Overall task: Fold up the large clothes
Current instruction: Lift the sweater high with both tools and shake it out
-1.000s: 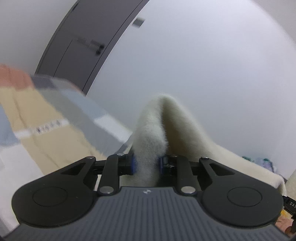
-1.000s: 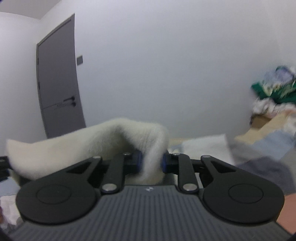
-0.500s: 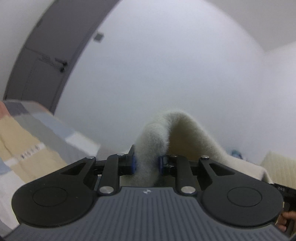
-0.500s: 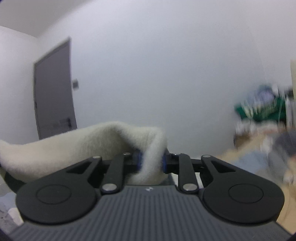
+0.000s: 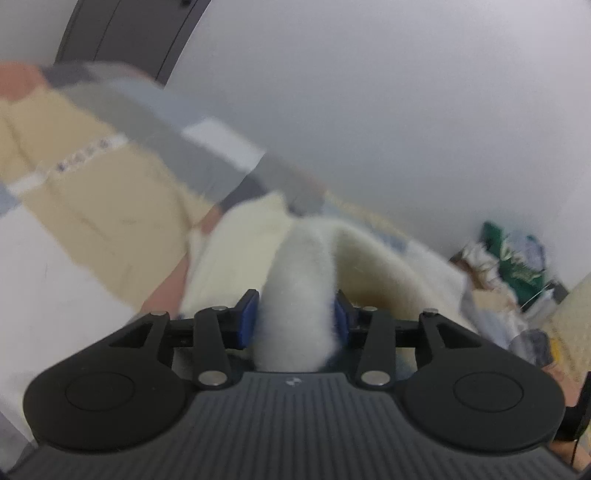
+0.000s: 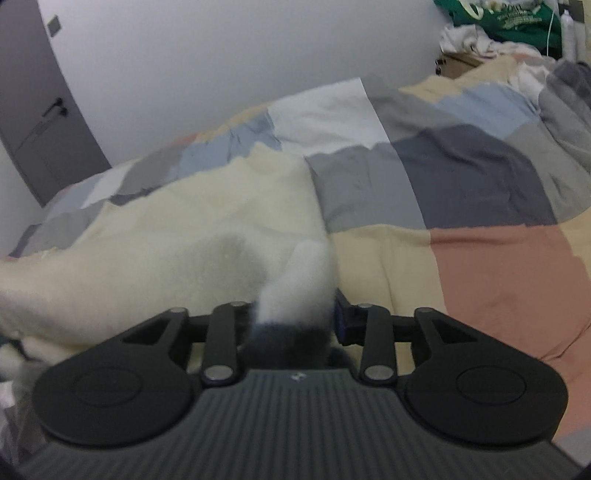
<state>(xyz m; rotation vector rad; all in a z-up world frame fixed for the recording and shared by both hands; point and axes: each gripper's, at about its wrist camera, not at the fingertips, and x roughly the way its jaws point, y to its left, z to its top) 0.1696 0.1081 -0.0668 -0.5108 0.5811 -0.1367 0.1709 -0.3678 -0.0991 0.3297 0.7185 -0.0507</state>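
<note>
A cream fleece garment (image 6: 184,221) lies spread across the patchwork quilt (image 6: 480,184) of a bed. One fluffy edge of it runs up between the jaws of my right gripper (image 6: 295,317). Those jaws are opening, and the fleece sits loose in the gap. In the left wrist view another fold of the same garment (image 5: 240,251) rises from the quilt (image 5: 92,192) into my left gripper (image 5: 295,317). Its blue pads (image 5: 248,317) are also opening, with the fleece still between them. Both views are blurred by motion.
A heap of other clothes, one green, sits at the far end of the bed by the wall (image 6: 498,22) (image 5: 509,254). A grey door (image 6: 33,122) stands behind the bed on the left. The white wall runs along the bed's far side.
Both grippers have tipped down from the wall toward the bed. Their jaws have spread wider around the fleece, and the garment has come down onto the quilt.
</note>
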